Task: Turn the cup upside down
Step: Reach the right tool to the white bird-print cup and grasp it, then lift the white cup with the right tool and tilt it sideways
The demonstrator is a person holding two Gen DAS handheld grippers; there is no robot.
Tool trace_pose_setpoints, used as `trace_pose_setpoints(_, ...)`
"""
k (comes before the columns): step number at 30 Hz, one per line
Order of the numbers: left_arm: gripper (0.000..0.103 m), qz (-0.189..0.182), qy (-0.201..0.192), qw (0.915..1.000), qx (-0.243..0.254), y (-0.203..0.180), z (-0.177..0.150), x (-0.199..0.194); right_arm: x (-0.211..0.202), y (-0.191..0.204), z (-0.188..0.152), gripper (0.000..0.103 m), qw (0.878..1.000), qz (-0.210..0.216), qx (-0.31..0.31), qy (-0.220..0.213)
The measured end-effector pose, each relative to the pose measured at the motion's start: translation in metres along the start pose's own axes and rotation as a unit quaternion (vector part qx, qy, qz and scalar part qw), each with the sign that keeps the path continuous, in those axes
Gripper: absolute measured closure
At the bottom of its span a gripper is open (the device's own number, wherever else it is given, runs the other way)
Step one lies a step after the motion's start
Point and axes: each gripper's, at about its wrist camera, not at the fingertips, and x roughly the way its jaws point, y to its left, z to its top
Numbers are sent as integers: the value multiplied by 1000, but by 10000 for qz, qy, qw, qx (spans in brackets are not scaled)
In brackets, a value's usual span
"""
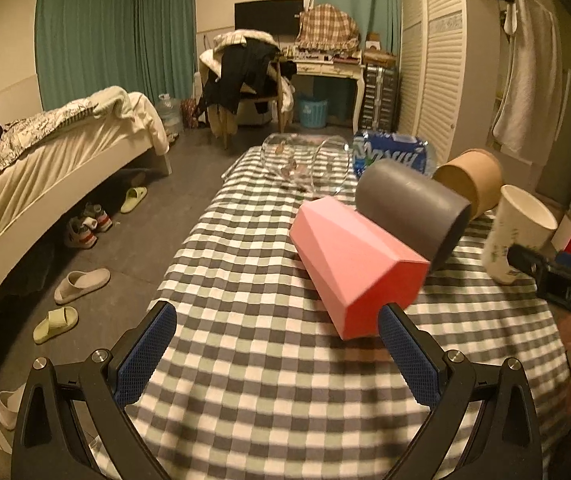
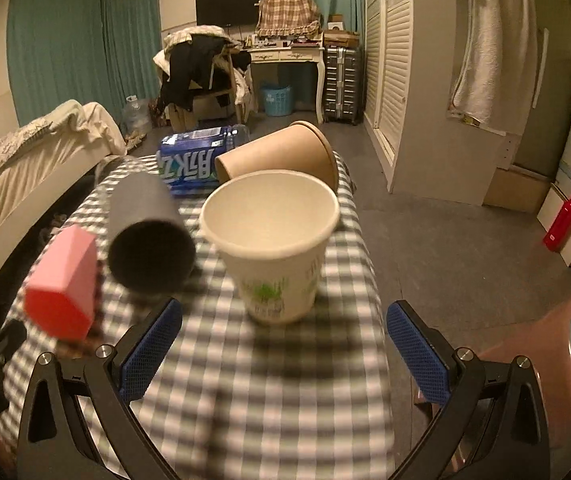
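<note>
A white paper cup (image 2: pixel 273 248) with green print stands upright, mouth up, on the checkered table (image 2: pixel 245 380). My right gripper (image 2: pixel 284 334) is open just in front of it, fingers apart on either side below its base. The cup also shows at the right of the left wrist view (image 1: pixel 517 232). My left gripper (image 1: pixel 277 340) is open and empty over the table, near a pink faceted cup (image 1: pixel 349 268) lying on its side; the pink cup also shows in the right wrist view (image 2: pixel 63 280).
A grey cup (image 1: pixel 413 212), also seen from the right wrist (image 2: pixel 145 236), and a brown paper cup (image 2: pixel 285 156) lie on their sides. Glass bowls (image 1: pixel 305 160) and a blue bottle pack (image 2: pixel 193 160) sit at the far end. The table edge drops to the floor on the right (image 2: pixel 373 240).
</note>
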Motion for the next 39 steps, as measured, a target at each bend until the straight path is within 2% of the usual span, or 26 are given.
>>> trace_pose_setpoints(5, 0, -206, 313, 9992, -127, 4, 3, 19, 25, 1, 13, 1, 9999, 105, -58, 98)
trace_pose_setpoints(7, 0, -253, 386, 9987, -192, 5, 3, 23, 31, 0, 16, 8, 9998, 118, -53, 134)
trace_pose_setpoints(9, 0, -297, 407, 9984, -247, 9, 4, 24, 34, 1, 16, 30, 9996, 189, -37, 193)
trace_pose_setpoints(11, 0, -288, 389, 9985, -257, 9, 3, 22, 36, 2, 15, 42, 9995, 189, -84, 246)
trace_pose_setpoints(17, 0, -252, 177, 9993, -204, 14, 1, 1, -3, 8, 6, 42, 9997, 127, -191, 93)
trace_pose_setpoints(22, 0, -229, -224, 9993, -176, 22, -2, -43, -66, 26, -13, 42, 9991, 144, -387, -38)
trace_pose_setpoints(29, 0, -241, -618, 9975, -235, 44, -19, -101, -142, 66, -53, 42, 9973, 553, -483, -95)
trace_pose_setpoints(32, 0, -182, -734, 9966, -323, 57, -30, -122, -161, 81, -73, 42, 9957, 794, -431, 183)
trace_pose_setpoints(36, 0, -148, -888, 9949, -452, 73, -41, -141, -167, 99, -107, 42, 9877, 1251, -285, 891)
trace_pose_setpoints(39, 0, -126, -915, 9947, -454, 80, -47, -143, -154, 110, -118, 42, 9853, 1212, -360, 1147)
